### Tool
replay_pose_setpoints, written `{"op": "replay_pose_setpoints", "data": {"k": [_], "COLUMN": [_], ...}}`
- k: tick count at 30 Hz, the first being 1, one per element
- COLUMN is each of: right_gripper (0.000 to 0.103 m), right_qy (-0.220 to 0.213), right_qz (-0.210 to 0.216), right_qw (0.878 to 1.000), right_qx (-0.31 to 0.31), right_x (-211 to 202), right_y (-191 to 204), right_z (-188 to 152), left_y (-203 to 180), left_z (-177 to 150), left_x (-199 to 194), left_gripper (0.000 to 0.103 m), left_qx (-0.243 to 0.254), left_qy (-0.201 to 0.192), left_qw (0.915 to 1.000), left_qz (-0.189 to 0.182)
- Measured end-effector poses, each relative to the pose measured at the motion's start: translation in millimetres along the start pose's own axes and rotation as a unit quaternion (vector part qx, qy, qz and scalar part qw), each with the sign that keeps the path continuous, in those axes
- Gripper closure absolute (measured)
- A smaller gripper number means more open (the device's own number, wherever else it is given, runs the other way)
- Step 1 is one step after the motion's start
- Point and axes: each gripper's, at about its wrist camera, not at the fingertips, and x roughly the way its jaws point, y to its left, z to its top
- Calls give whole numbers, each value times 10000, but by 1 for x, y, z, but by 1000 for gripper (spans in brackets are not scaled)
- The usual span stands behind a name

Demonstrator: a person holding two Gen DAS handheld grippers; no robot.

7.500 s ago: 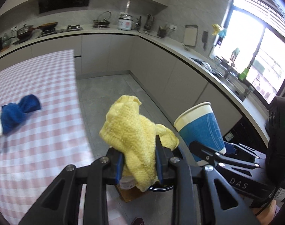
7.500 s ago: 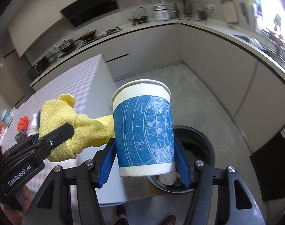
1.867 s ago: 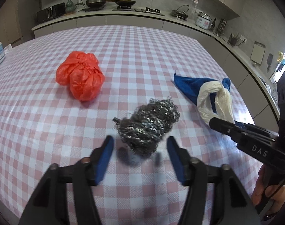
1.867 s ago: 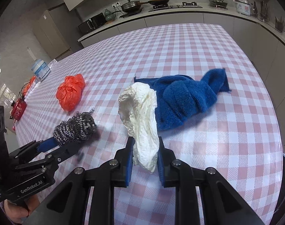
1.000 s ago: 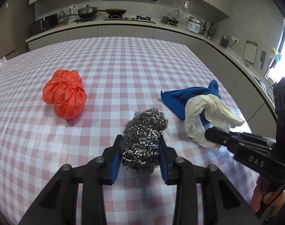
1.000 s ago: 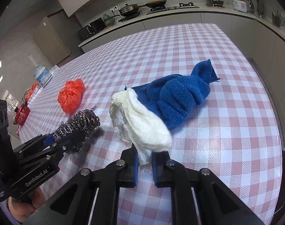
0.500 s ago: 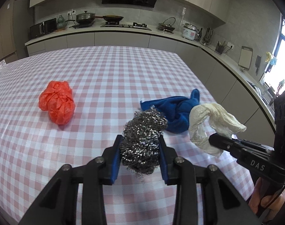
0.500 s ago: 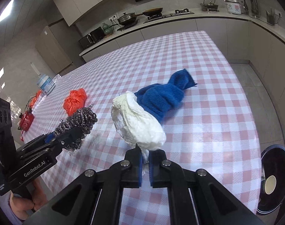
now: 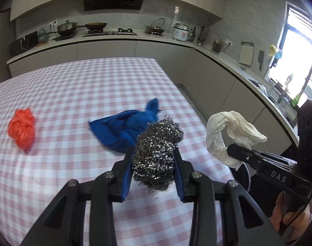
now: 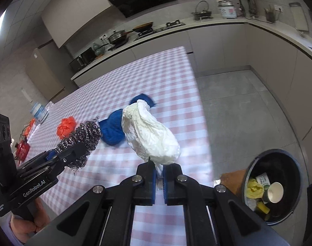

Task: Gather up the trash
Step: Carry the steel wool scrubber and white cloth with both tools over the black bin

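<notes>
Left gripper (image 9: 153, 164) clamps a grey steel-wool scrubber (image 9: 157, 153), hiding part of the blue knitted cloth (image 9: 123, 128) near the checked table's (image 9: 73, 94) right edge. Right gripper (image 10: 159, 176) pinches a crumpled white plastic bag (image 10: 150, 135). Beyond that edge, the dark round bin (image 10: 256, 162) contains a paper cup (image 10: 274, 189) and yellow rag (image 10: 254, 187); its other contents are unclear.

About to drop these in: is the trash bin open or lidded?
Open. The right wrist view looks straight into the trash bin, showing a paper cup and yellow cloth inside; no lid visible.
</notes>
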Motion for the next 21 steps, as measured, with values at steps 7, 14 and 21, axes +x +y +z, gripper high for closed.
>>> {"op": "replay_pose_setpoints", "data": {"k": [7,14,21], "right_gripper": [97,97,97], "right_qy": [-158,-291,-303], "right_qz": [-432,-843,-1184], "right_qw": [9981,9930,9860], "right_qx": [400,779,1133], "right_x": [-40,-79,-106], "right_y": [-63,-123,-181], "right_z": [-9,-23,-42], "left_y": [-65,-136,-198], "left_z": [3,4,-5], "left_x": [18,35,56], "left_gripper": [67,67,66], "left_qx": [350,690,919], "left_qy": [113,237,447], "left_qw": [9985,9938,9873], "left_qz": [-396,-835,-1213]}}
